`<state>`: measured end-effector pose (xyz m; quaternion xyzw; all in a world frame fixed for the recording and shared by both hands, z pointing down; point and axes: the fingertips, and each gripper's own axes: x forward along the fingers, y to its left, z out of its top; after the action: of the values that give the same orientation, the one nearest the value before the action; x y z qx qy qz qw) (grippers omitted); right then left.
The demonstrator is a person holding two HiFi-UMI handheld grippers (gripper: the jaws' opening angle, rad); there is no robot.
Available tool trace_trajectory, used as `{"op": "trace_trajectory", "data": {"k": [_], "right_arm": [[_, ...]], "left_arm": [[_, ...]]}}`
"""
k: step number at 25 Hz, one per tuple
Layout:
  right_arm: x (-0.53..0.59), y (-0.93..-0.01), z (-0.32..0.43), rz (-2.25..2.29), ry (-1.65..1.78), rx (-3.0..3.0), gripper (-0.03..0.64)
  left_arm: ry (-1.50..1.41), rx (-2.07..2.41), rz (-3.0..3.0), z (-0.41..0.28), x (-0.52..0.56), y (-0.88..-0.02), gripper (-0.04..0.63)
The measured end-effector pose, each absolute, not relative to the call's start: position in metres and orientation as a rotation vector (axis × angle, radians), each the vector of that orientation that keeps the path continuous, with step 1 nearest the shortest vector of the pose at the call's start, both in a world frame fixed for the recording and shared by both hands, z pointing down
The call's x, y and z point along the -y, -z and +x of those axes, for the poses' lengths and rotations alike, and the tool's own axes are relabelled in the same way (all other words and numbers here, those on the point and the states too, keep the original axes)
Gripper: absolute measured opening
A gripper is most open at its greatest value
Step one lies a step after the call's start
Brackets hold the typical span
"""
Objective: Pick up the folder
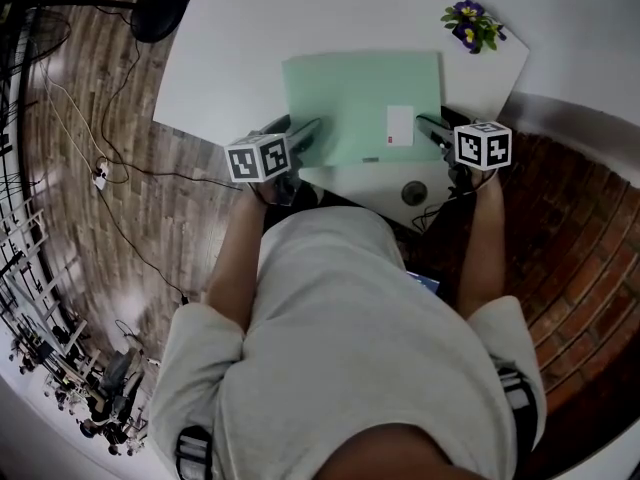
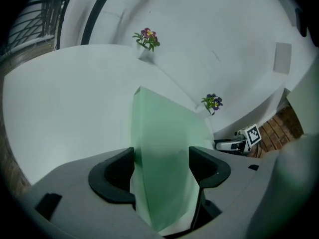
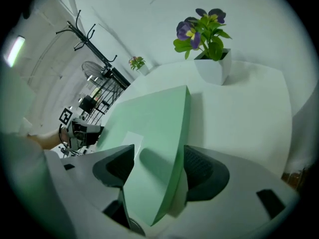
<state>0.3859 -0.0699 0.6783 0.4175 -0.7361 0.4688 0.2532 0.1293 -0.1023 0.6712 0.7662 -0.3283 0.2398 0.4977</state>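
Head view: a pale green folder [image 1: 350, 103] lies flat on the white table [image 1: 250, 48], close to the table's near edge, with a small white label [image 1: 399, 125] toward its 4 o'clock corner. A potted plant [image 1: 470, 25] with purple flowers stands on the table at 1 o'clock from the folder, well apart from it.

The left tool [image 1: 305, 136] sits at the folder's 8 o'clock corner and the right tool [image 1: 432, 128] at its 4 o'clock edge. Each points inward and downward over the table edge, with its marker cube toward the person.

Left gripper view: the jaws stand wide apart, one on each side of the folder. The green sheet runs up through the gap between them, filling most of it. No firm squeeze on the sheet shows; this tool reads as released, with the folder between its jaws.

Right gripper view: the jaws are likewise spread wide. The folder's edge passes between them, lying nearer the right-hand pad, with a shadowed gap on the other side. This tool too reads as released around the folder, not clenched on it.

The folder's far part rests on the table in both gripper views.
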Motion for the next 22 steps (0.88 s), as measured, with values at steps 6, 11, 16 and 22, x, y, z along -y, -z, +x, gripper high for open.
{"op": "trace_trajectory", "data": {"k": [6, 11, 16, 22], "right_arm": [[0.073, -0.681, 0.375, 1.108, -1.225, 1.965, 0.325], [0.077, -0.681, 0.371, 1.114, -1.173, 1.932, 0.322], [0.082, -0.682, 0.355, 1.099, -1.166, 1.943, 0.321], [0.087, -0.686, 0.337, 1.079, -1.153, 1.954, 0.319]], "left_arm": [[-0.588, 0.783, 1.862, 0.128, 0.099, -0.668, 0.338], [-0.614, 0.790, 1.861, 0.123, 0.096, -0.668, 0.337], [-0.638, 0.847, 1.837, 0.110, 0.097, -0.674, 0.339], [-0.629, 0.898, 1.813, 0.091, 0.099, -0.678, 0.339]]}}
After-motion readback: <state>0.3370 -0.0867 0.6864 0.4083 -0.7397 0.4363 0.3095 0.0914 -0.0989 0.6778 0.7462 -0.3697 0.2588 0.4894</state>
